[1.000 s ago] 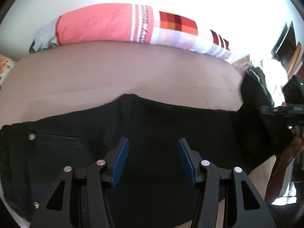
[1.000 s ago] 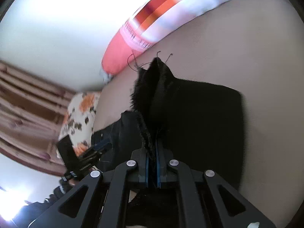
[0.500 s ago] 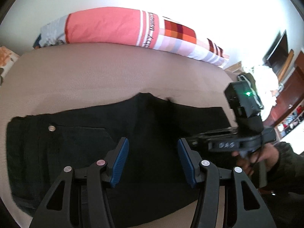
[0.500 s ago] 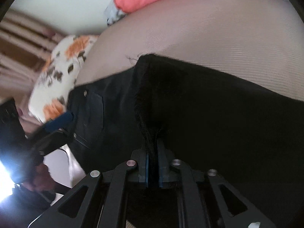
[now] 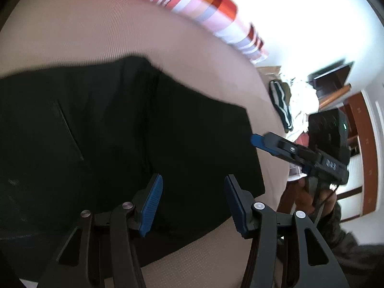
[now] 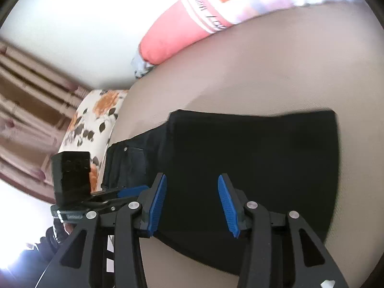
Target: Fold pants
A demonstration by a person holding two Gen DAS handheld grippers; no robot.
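right gripper released pants, fingers spread

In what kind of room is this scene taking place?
Most likely a bedroom: the black pants lie on a beige bed surface, with a long pink striped pillow and a floral pillow by the wall.

Both fisheye views bend straight lines hard toward the rim, with a dark vignette at the corners. In the left wrist view the wall blows out to white from 12 to 2 o'clock, and the striped pillow smears with motion blur. The black pants swallow nearly all detail. In the right wrist view, glare burns at 8 o'clock and the curtain is blurred.
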